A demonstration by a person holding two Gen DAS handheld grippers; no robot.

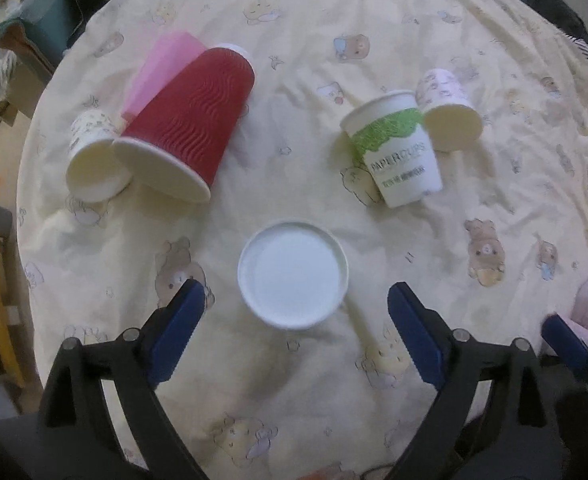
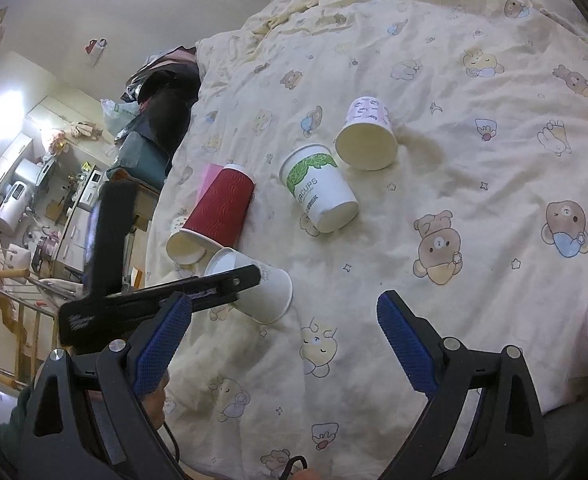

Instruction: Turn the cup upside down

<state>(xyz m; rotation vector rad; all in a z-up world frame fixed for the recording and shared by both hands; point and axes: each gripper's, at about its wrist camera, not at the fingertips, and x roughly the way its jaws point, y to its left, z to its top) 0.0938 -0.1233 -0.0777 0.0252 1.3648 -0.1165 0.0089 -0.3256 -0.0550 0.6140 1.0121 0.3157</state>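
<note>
Just above the middle of the lower half of the left wrist view sits a plain white cup (image 1: pixel 293 273), its round face turned straight at the camera, so its long axis seems to run nearly along the line of sight. Whether that pale disc is the open mouth or the base cannot be told from this view alone. In the right wrist view the same cup (image 2: pixel 261 292) shows at lower centre-left, tipped with its wider rim toward lower right, partly hidden behind the black body of the other tool.

The left gripper (image 1: pixel 296 316) has its blue pads spread wide, one at either side of the cup and slightly below it in the frame, touching nothing. The right gripper (image 2: pixel 283 332) is likewise spread and empty, and the cup lies up and left of its gap, off its centre line. The left is judged the nearer and better aligned.

Higher in the left wrist view, a red ribbed cup (image 1: pixel 185 120) and a green-printed cup (image 1: pixel 394 148) lie apart on the bear-printed sheet (image 1: pixel 494 208).
</note>
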